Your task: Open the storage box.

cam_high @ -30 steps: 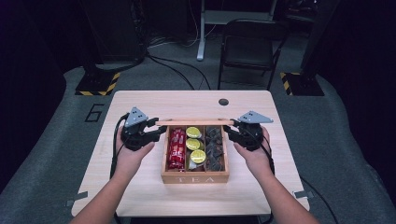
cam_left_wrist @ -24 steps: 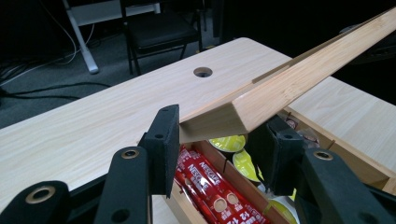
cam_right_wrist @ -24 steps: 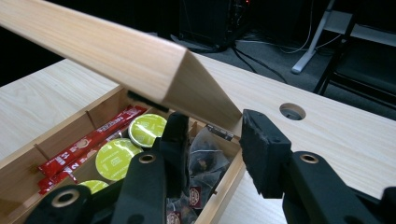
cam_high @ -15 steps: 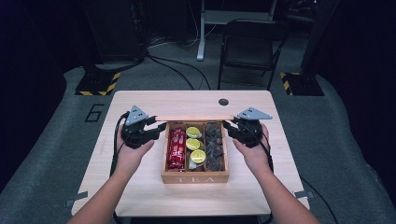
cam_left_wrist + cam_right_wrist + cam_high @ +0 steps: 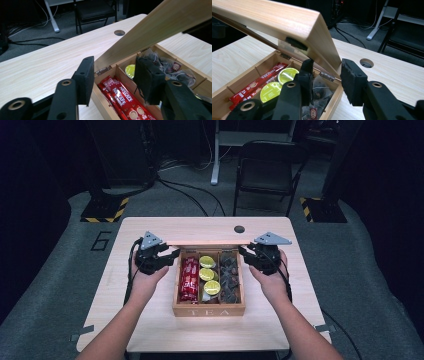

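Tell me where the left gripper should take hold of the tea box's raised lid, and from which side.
Grip the lid's left end wall, near its free front edge, coming in from the box's left side. The lid is hinged at the back and tilted up, so that end stands exposed above the compartments. The left gripper is open and already level with it: probably one jaw under, one outside.

box (image 5: 208, 311): light wood, "TEA" lettering | sachets (image 5: 189, 279): red, white print | capsules (image 5: 208, 274): lime-green | grippers' pads (image 5: 85, 80): black

"TEA" on wooden box (image 5: 208, 311) front, "NESCAFE" on red sachets (image 5: 122, 96), perhaps "6" on floor (image 5: 101, 240)
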{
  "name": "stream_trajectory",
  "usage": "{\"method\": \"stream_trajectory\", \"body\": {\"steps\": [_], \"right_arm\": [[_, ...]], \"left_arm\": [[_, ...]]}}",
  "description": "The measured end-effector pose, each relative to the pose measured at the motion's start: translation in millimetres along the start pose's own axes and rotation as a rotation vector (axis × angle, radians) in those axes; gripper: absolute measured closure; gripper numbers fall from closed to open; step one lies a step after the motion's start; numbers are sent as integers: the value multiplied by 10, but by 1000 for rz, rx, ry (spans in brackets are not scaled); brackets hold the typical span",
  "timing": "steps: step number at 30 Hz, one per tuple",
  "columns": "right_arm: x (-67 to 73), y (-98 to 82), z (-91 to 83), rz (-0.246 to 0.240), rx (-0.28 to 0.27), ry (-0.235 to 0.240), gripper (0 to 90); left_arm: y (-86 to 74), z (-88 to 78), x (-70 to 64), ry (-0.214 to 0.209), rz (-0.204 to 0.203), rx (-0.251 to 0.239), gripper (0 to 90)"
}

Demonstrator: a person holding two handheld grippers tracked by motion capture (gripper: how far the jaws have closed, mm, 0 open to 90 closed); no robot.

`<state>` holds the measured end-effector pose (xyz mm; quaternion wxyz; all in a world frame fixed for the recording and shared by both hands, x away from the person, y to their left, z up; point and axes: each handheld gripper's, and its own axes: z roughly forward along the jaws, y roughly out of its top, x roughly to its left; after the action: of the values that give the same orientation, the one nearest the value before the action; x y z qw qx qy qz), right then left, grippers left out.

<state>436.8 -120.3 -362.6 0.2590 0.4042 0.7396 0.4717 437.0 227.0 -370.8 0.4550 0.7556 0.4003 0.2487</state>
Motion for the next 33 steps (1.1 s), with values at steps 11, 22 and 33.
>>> {"method": "stream_trajectory", "body": {"steps": [11,22,33], "right_arm": [[-18,25,16,6,-4,0,623],[-49,90,51,17,-5,-1,623],[-88,198,52,34,-11,6,612]], "left_arm": [[47,50,9,14,3,-21,603],[86,84,47,17,-14,-22,619],[149,124,91,19,-41,-26,621]]}}
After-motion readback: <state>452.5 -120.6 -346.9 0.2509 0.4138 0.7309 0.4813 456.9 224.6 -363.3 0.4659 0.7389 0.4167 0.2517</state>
